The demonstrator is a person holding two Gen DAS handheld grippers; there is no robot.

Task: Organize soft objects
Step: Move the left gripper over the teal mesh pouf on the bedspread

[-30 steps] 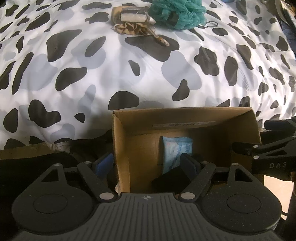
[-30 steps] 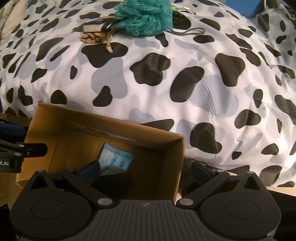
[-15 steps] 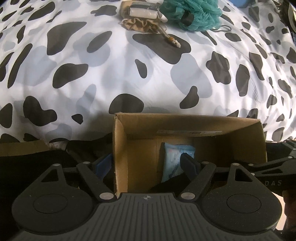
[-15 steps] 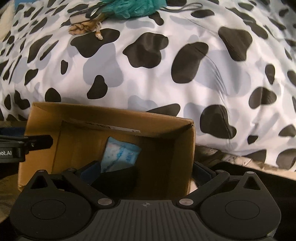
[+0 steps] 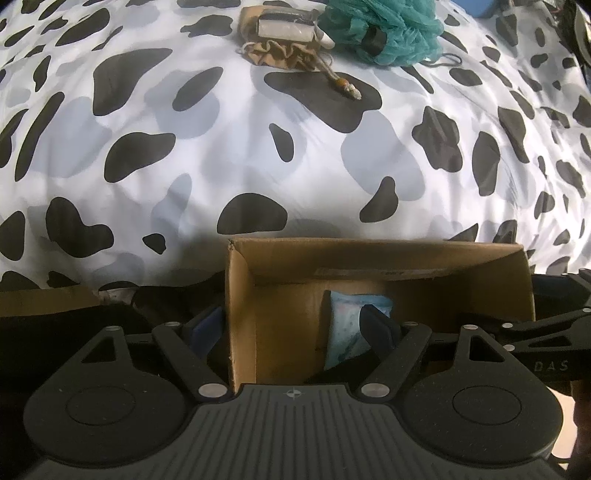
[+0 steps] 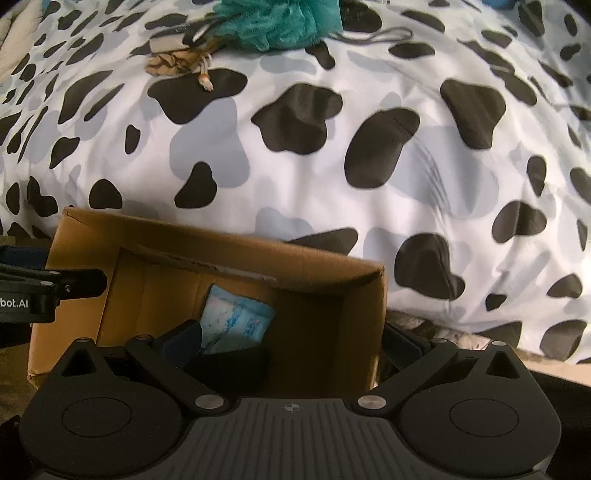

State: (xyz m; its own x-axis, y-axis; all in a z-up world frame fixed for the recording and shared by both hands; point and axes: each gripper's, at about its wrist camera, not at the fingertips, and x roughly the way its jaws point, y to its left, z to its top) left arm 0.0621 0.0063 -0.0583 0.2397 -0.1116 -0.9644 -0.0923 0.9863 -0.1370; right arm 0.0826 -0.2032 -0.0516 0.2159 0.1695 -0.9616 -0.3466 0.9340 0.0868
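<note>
Both tongs stand spread, each straddling a side wall of the cardboard box (image 5: 369,254) without pinching it: the left gripper (image 5: 291,325) over the left wall, the right gripper (image 6: 295,341) over the right. Inside, a pale blue packet (image 5: 347,321) leans upright, long axis near-to-far. Far off on the spotted bedcover (image 5: 295,155), the teal bath pouf (image 5: 384,29) and tan drawstring pouch (image 5: 280,55) seemingly remain.

Both grippers are matte black, each with a ribbed centre plate bearing a small crosshair mark and two round housings. The left gripper (image 5: 295,328) and right gripper (image 6: 291,343) have silver pivot screws, blue-padded fingers (image 6: 184,341) and white lettering.
</note>
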